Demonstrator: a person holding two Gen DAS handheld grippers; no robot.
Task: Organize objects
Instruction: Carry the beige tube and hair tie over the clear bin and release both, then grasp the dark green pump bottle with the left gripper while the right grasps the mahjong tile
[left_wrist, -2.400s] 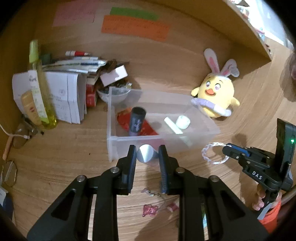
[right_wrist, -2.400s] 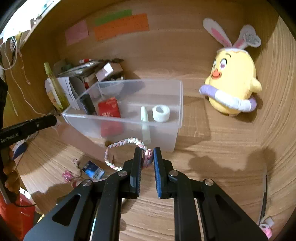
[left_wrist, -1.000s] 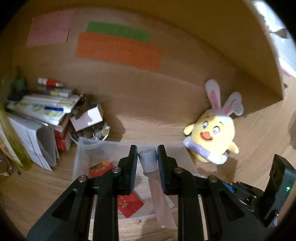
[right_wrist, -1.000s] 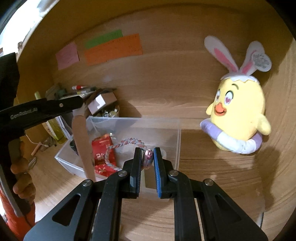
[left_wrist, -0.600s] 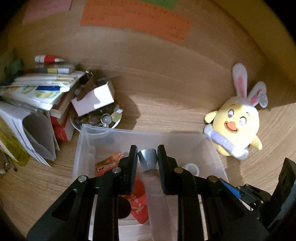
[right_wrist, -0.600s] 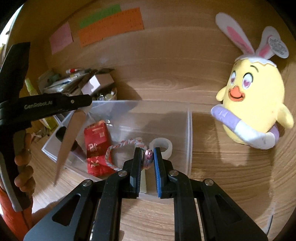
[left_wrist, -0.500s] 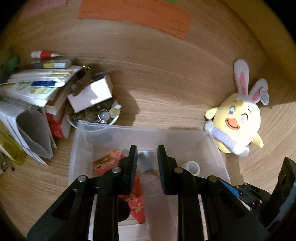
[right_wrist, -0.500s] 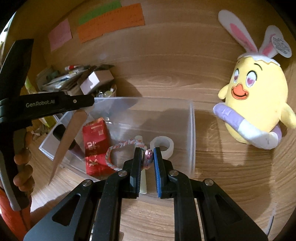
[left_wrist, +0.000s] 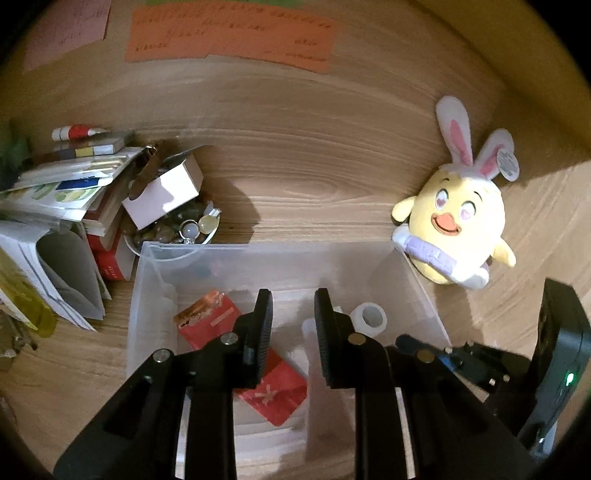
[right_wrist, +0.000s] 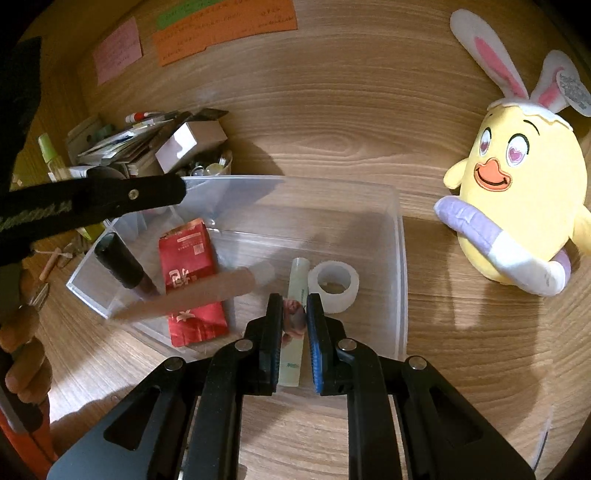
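Note:
A clear plastic box (right_wrist: 400, 258) sits on the wooden desk. It holds a red packet (right_wrist: 188, 266), a dark tube (right_wrist: 118, 264), a pale green stick (right_wrist: 297, 284) and a white tape roll (right_wrist: 334, 282). A pinkish tube (right_wrist: 192, 295), blurred, lies slanted across the box's left half, apart from my left gripper (left_wrist: 293, 306), which stands open over the box with nothing between its fingers. Over the box's near side, my right gripper (right_wrist: 294, 306) has its jaws opening, with the bracelet's pink charm (right_wrist: 293, 314) still between the pads. The bracelet's loop is hidden.
A yellow plush chick (right_wrist: 517, 206) with rabbit ears sits right of the box. Behind the box's left corner stand a bowl of trinkets (left_wrist: 177, 229), a small white carton (left_wrist: 166, 192) and stacked books and papers (left_wrist: 55, 192). A person's hand (right_wrist: 22, 350) holds the left gripper.
The pinkish tube has left my left gripper and dropped into the box. Both grippers sank over the box. The bracelet's loop, visible left of the right fingers before, is out of sight.

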